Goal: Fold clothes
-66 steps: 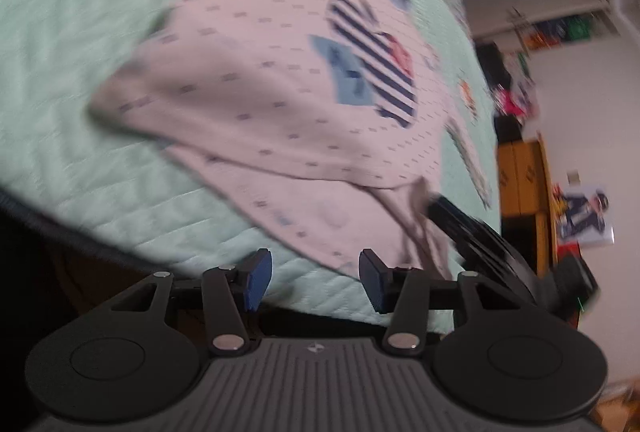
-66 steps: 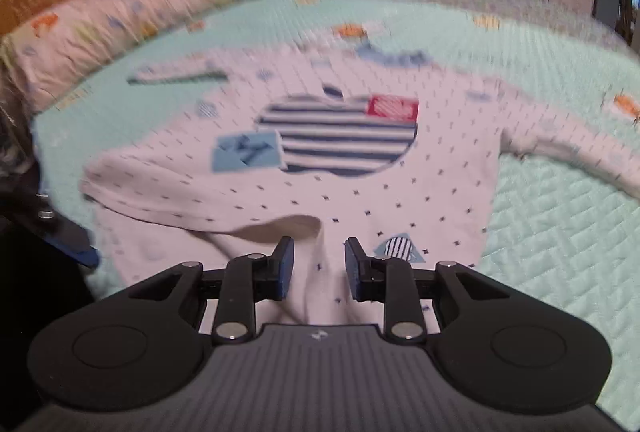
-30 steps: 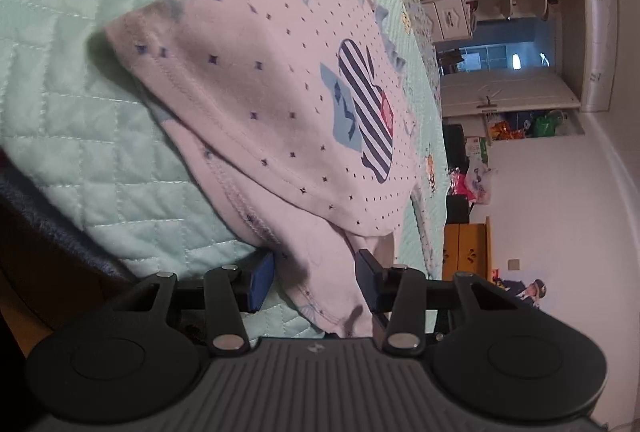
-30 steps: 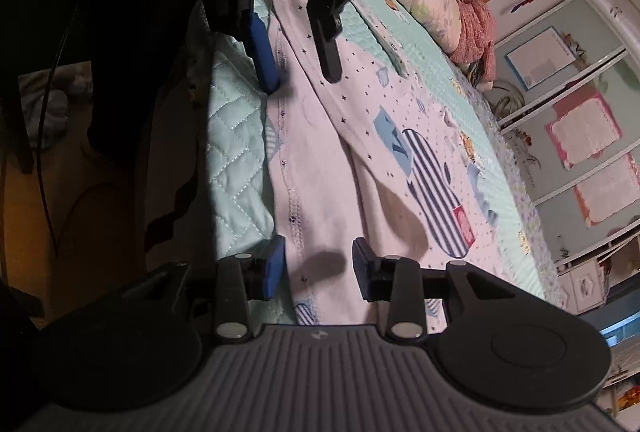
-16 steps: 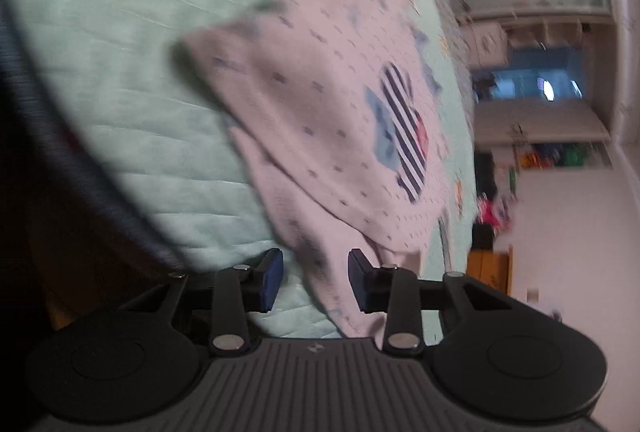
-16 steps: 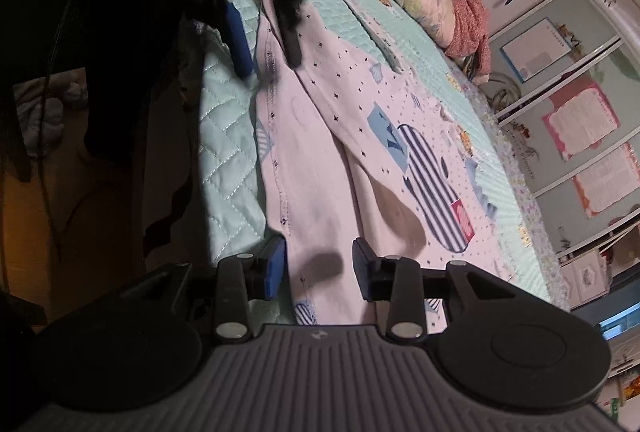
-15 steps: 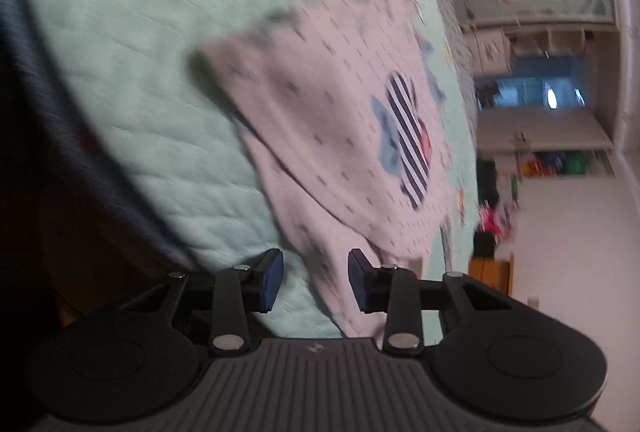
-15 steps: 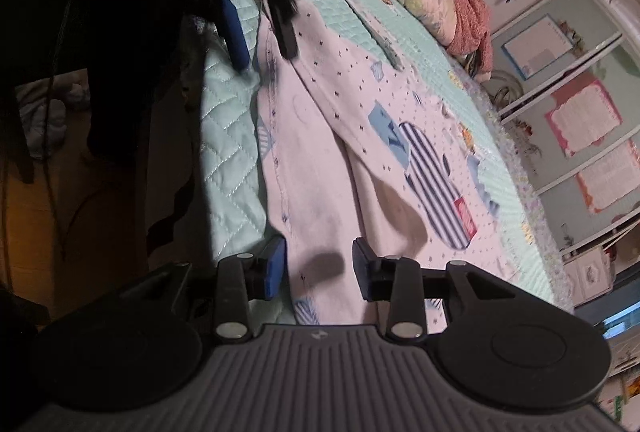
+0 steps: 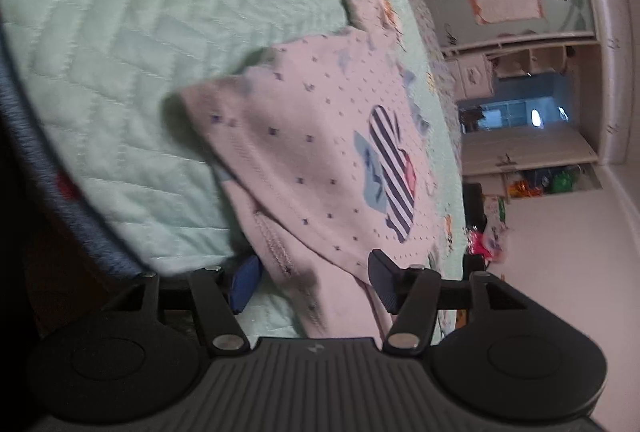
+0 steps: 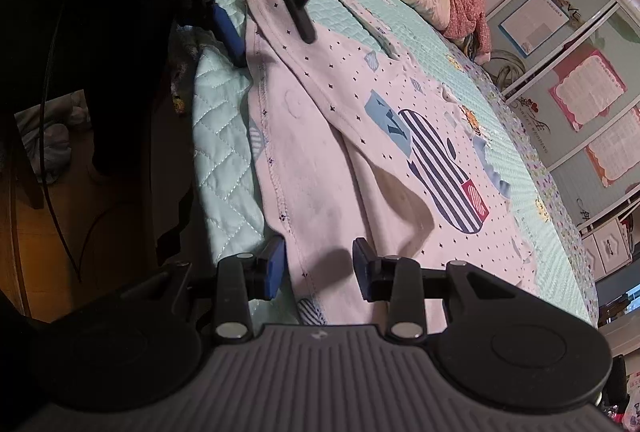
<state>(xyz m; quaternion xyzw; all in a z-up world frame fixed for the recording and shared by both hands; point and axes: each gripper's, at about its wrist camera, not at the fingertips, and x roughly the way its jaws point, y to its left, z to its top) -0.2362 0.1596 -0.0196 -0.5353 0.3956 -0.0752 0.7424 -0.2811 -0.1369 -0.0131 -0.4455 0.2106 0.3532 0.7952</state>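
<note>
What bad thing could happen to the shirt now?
The left gripper has just been opening, with the shirt's hem between its pads but loose, so that corner may drop and wrinkle. The hem lies by the edge of the bed, so the shirt might slide off.

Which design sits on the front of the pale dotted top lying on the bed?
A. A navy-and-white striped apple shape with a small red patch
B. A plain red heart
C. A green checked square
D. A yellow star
A: the top on the bed shows a navy-and-white striped apple shape with a small red patch at its edge and a light blue patch beside it.
</note>
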